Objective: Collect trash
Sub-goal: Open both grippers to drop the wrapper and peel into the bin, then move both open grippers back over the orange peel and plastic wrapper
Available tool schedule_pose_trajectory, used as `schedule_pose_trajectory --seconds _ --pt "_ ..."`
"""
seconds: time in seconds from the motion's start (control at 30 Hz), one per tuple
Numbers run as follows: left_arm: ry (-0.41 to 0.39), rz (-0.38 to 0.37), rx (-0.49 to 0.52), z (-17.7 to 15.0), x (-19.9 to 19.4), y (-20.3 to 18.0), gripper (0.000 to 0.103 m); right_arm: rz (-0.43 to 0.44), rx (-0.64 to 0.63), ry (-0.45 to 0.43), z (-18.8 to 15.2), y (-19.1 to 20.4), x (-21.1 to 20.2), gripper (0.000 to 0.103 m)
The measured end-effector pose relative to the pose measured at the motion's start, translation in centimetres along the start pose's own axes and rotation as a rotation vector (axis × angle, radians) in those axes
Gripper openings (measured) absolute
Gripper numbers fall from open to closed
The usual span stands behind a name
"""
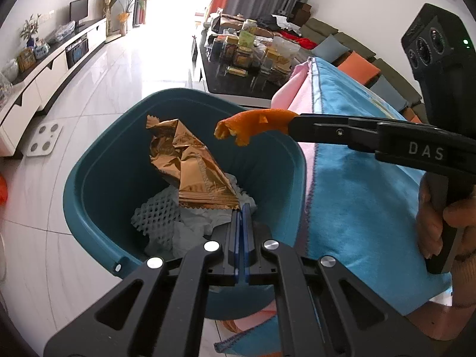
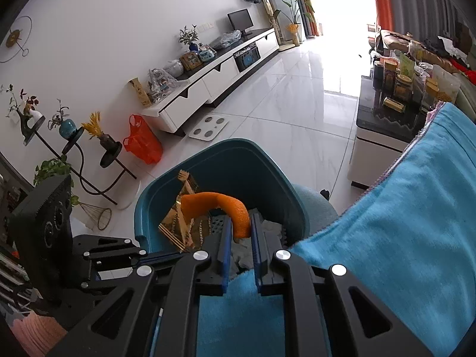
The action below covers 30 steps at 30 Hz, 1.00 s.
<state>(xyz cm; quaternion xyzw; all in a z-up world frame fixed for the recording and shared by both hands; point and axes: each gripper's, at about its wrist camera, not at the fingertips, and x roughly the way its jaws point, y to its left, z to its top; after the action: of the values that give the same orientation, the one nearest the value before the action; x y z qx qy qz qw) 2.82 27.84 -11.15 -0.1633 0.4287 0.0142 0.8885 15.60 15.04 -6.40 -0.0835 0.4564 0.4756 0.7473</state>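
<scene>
A teal trash bin (image 1: 74, 193) (image 2: 238, 145) stands on the floor beside the cloth-covered table. It holds a white foam net (image 1: 157, 217) and crumpled tissue. My left gripper (image 1: 241, 209) is shut on the bottom edge of a crumpled gold wrapper (image 1: 190, 163), which hangs over the bin's opening. My right gripper (image 2: 241, 224) reaches in from the table side, shut on a curled piece of orange peel (image 2: 235, 211) (image 1: 253, 126) held above the bin. In the right wrist view the gold wrapper (image 2: 178, 226) and the left gripper (image 2: 175, 254) show at the left.
A blue cloth (image 1: 357, 184) (image 2: 401, 238) over a pink one drapes the table edge next to the bin. A low table with several jars (image 1: 253, 56) stands beyond. A white scale (image 2: 208, 129), an orange bag (image 2: 142, 142) and a plant stand (image 2: 74, 145) sit by the TV cabinet.
</scene>
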Motion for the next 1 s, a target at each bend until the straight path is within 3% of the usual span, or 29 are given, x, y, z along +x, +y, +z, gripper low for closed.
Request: schedule_pose_trajectory --seconds 0.23,0.3,0.6,0.8,1.0 --pt "0.006 0.003 -0.058 0.3 1.0 1.1 0.017 0.002 0.01 0.003 0.0 0.2 0.3 0.017" --pt "0.002 0.01 -0.065 0.3 1.0 1.2 0.028 0.008 0.014 -0.004 -0.2 0.1 0.0 0.018" --pt "-0.069 0.039 -0.053 -0.2 -1.6 0.4 0.037 0.046 0.028 -0.059 -1.6 -0.9 -3.2 0.026" --pt "-0.164 0.039 0.028 -0.6 -5.0 -3.0 0.047 0.054 0.04 -0.131 -3.5 -2.2 -7.5 0.033" --pt "-0.212 -0.045 0.153 -1.0 -6.9 -8.6 0.052 0.0 0.055 -0.229 -6.4 -4.1 -13.1 0.034"
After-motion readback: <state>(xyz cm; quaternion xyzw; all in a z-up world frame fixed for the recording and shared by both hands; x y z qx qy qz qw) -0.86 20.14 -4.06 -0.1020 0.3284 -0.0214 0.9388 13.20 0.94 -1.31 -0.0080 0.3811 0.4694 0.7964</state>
